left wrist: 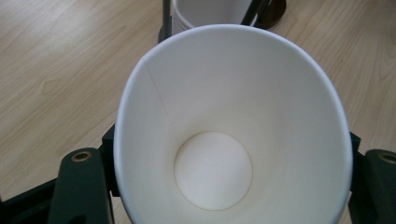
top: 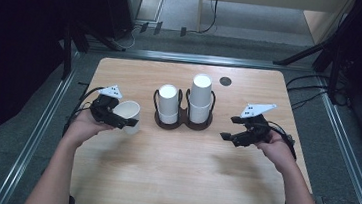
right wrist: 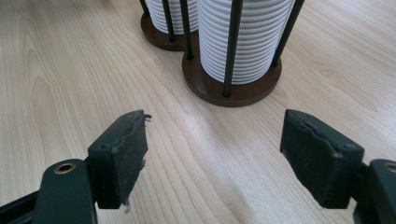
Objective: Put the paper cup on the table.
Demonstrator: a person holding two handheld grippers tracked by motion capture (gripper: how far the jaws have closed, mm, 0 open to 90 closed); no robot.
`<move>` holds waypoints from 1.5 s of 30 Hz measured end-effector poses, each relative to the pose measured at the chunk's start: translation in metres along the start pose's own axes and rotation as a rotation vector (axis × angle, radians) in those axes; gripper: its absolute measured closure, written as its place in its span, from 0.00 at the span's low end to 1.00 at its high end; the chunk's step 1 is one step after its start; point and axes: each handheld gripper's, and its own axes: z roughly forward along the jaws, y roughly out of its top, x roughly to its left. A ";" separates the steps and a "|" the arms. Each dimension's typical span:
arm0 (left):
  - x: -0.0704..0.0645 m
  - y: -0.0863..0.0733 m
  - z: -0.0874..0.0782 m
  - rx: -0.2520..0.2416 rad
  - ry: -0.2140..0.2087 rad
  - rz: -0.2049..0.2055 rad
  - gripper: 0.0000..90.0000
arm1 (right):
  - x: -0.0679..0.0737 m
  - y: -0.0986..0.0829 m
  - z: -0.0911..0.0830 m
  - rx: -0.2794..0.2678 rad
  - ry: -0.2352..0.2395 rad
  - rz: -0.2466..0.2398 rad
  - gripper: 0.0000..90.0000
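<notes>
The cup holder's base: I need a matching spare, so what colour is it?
Dark brown, with black upright rods; the cup holder's base shows best in the right gripper view.

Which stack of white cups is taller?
The right stack, nearer the open right gripper; it rises above the left stack in the holder.

front: bare table (top: pixel 177 172) open | centre: cup rack (top: pixel 183 120) blocks between tongs | rack's outer sides: free
</notes>
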 end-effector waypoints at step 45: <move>0.048 -0.014 0.020 0.012 0.238 -0.187 0.26 | 0.004 -0.011 0.000 0.056 -0.015 -0.020 0.26</move>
